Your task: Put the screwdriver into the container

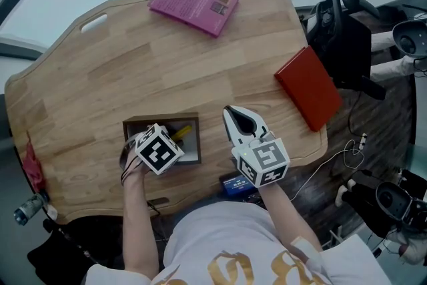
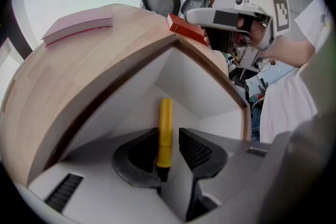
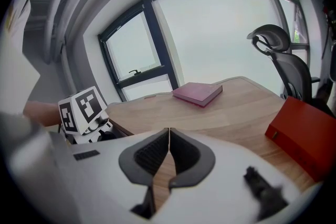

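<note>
The screwdriver (image 2: pixel 165 118) has a yellow handle and lies inside the container (image 2: pixel 191 78), a white-lined box with a dark wooden rim, near the table's front edge (image 1: pixel 160 120). My left gripper (image 2: pixel 171 135) reaches down into the box. Its jaws stand apart around the handle, with a gap showing on the right side. In the head view the marker cube hides most of the box, and only the yellow handle (image 1: pixel 181 133) peeks out. My right gripper (image 1: pixel 231 111) hovers just right of the box, shut with nothing between its pads (image 3: pixel 169 136).
A pink book (image 1: pixel 194 2) lies at the far side of the wooden table (image 1: pixel 133 70), and a red book (image 1: pixel 309 87) at its right edge. A black office chair (image 1: pixel 340 17) stands beyond the right side. A small blue object (image 1: pixel 235 183) sits below the front edge.
</note>
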Demonstrator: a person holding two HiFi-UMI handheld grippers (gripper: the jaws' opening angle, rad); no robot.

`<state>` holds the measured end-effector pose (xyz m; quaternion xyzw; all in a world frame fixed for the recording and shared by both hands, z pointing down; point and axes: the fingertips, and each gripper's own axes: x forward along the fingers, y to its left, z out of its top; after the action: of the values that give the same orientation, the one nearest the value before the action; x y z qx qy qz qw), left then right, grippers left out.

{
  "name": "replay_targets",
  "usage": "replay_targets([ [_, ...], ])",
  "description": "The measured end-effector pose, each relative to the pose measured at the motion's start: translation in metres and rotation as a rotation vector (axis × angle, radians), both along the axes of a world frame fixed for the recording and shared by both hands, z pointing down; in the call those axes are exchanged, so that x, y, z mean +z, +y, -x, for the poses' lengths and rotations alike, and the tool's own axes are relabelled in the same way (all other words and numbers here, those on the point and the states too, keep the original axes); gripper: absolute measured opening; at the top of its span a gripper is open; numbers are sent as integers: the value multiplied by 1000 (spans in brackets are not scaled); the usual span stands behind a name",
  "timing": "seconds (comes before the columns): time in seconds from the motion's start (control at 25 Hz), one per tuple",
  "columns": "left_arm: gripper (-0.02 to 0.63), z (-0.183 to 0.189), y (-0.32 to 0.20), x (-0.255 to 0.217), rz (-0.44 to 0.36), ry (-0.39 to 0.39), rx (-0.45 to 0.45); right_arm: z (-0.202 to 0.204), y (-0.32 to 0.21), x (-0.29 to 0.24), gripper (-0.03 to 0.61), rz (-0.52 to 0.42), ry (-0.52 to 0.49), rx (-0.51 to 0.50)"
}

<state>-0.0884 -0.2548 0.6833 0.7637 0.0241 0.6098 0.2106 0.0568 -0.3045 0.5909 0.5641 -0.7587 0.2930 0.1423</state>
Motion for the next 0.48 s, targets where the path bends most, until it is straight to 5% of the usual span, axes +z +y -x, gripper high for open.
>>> replay_targets([
  [0.48,129,5,-4,-10,-39,-2,6,-2,3,-3,32,-2,9,3],
])
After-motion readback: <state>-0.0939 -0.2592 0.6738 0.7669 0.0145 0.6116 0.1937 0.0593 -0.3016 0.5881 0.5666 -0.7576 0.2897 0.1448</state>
